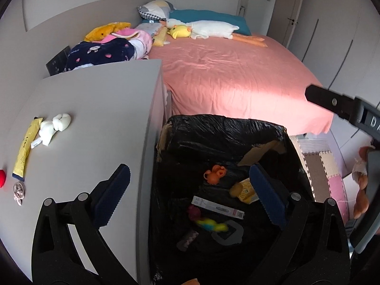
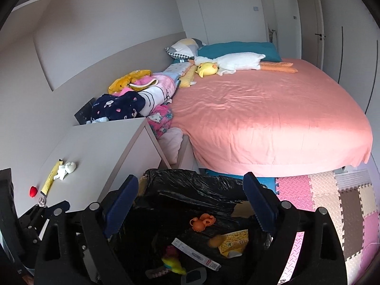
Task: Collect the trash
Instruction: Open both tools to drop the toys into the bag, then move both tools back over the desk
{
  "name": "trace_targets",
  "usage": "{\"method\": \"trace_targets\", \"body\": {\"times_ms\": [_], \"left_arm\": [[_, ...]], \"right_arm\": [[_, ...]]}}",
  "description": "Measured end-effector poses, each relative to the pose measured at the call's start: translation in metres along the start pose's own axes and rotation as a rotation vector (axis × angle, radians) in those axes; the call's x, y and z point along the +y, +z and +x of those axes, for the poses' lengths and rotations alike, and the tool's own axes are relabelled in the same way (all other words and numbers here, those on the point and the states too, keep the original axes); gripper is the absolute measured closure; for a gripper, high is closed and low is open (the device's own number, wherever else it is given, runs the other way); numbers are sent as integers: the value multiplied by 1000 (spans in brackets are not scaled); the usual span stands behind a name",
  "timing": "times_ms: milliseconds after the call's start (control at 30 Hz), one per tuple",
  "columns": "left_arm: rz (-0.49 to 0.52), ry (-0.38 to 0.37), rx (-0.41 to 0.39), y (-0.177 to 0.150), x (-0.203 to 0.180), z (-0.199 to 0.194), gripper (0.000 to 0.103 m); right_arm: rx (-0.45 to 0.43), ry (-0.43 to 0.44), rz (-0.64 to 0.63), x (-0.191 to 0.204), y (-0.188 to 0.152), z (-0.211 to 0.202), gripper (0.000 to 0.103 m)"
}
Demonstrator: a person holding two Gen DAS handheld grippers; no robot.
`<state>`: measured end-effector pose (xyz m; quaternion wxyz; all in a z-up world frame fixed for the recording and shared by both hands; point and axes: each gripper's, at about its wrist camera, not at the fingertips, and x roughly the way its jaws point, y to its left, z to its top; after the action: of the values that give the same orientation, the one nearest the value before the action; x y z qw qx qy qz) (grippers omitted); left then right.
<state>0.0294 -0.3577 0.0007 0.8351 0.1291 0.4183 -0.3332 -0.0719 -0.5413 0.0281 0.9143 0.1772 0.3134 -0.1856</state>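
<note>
Both the left gripper [image 1: 190,191] and right gripper [image 2: 191,200] gape empty over the bin [image 1: 225,128]; the crumpled tissue [image 1: 55,128] on the surface [image 1: 99,109] looks light and soft, pinchable anywhere.

My finger pads [image 1: 111,194] are dark navy on black arms. Below them is a box lined with a glossy black plastic bag [image 1: 220,133], holding an orange rubber toy [image 1: 215,173], a yellow carton [image 2: 234,241], a long white box [image 1: 217,207] and something lime green [image 1: 210,224]. The pale grey tabletop [image 1: 99,109] has a yellow wrapper [image 1: 26,148] and a white crumpled tissue [image 1: 55,127]. The bedsheet [image 2: 273,109] is salmon pink, and the foam floor mat [image 2: 332,197] is a pink, cream and brown patchwork.
</note>
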Motion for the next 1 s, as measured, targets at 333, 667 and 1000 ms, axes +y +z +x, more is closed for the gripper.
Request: {"method": "trace_targets", "body": {"times_ms": [333, 667, 1000], "left_arm": [[-31, 53, -6, -3, 20, -2, 6], [-75, 126, -8, -13, 59, -4, 6], [-144, 188, -8, -26, 108, -13, 6]], "right_arm": [[24, 42, -33, 22, -1, 15, 13], [57, 108, -92, 63, -6, 36, 13], [95, 167, -158, 115, -14, 58, 13]]}}
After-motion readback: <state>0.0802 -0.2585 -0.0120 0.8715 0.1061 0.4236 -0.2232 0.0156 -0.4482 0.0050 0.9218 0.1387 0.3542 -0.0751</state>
